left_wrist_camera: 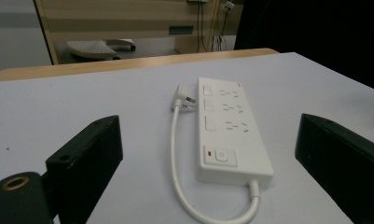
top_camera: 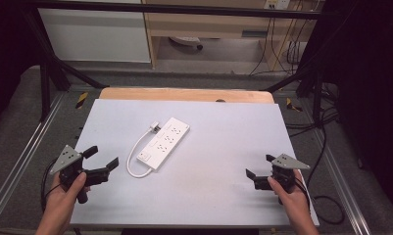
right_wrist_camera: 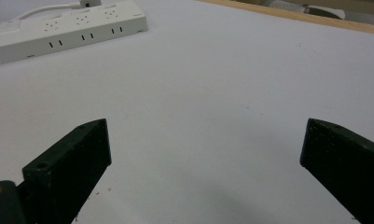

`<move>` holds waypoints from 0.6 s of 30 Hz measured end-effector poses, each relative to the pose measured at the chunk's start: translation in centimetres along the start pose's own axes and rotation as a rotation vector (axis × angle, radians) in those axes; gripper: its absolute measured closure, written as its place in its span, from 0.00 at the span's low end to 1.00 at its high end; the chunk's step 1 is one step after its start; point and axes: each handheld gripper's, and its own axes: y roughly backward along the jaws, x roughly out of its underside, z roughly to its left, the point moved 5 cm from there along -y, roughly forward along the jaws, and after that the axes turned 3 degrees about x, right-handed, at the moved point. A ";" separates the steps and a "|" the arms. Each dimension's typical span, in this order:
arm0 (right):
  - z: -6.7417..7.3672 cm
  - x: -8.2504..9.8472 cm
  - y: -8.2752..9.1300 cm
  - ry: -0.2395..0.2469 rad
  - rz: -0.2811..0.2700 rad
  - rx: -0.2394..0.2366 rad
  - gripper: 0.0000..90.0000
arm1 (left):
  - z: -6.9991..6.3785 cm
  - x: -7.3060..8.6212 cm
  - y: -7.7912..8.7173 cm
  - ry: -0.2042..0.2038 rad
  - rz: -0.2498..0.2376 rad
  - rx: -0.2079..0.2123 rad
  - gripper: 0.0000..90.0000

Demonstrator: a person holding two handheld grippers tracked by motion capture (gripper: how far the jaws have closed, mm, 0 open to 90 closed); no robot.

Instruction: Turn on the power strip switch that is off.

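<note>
My left gripper has its jaws spread wide, empty. Between them lies the white power strip on the table; its cord loops along the strip's left side to the plug.

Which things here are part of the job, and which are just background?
In play:
- power strip
- its cord and plug, lying beside the strip
- left tool, open, aimed at the strip
- right tool, open, over bare table

Just there:
- white table
- wooden shelf unit behind
- floor cables
</note>
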 end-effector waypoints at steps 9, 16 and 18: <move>-0.1 0.0 0.0 0.003 0.002 0.003 0.03 | 0.5 2.7 0.5 0.033 0.005 0.008 0.09; -0.2 0.1 0.0 0.003 0.004 0.007 0.03 | -0.3 4.7 -0.1 0.037 0.057 0.044 0.10; -0.2 0.1 0.0 0.002 0.006 0.010 0.03 | -0.5 4.9 -0.2 0.021 0.073 0.049 0.10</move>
